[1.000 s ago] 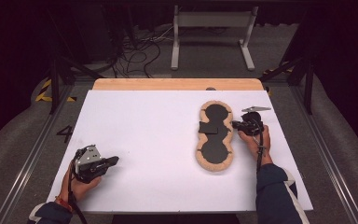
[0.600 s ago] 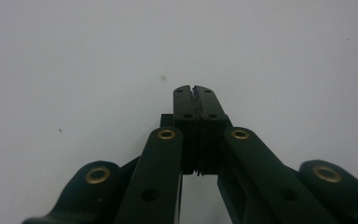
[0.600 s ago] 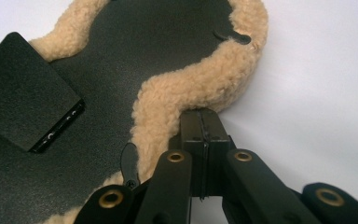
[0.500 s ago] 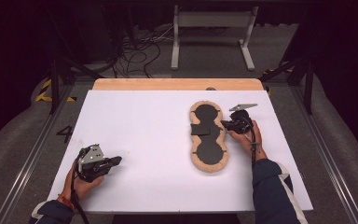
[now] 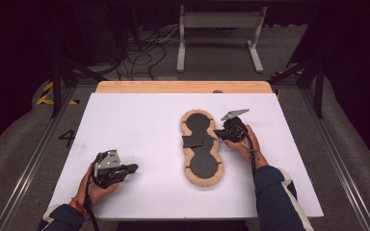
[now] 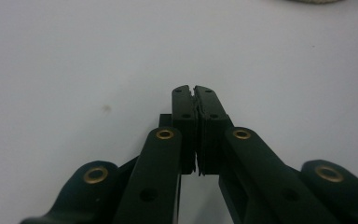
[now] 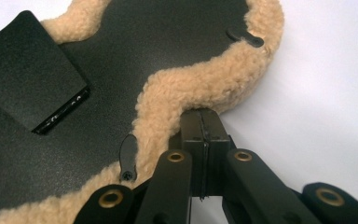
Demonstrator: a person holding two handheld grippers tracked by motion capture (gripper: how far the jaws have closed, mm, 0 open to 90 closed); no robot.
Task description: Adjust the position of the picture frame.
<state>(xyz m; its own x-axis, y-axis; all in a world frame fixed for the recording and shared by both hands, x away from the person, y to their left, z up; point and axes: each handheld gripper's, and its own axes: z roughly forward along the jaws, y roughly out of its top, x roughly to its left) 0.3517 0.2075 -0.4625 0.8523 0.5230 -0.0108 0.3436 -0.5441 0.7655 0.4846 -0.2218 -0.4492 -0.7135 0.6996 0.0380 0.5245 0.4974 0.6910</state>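
The high view looks forward and down on the whole table (image 5: 139,120). The right gripper view sits close on the pad (image 7: 200,88), which lies at 3 o'clock in the high view (image 5: 202,180); the left gripper view skims bare tabletop.

Peanut-shaped black pad (image 5: 202,149) with tan fleece rim lies flat.

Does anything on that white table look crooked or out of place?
Slightly. The fleece-edged black pad lies at a slant on the white table, and its small black flap pokes past its left edge. The right gripper, jaws shut, presses against its fleece rim.
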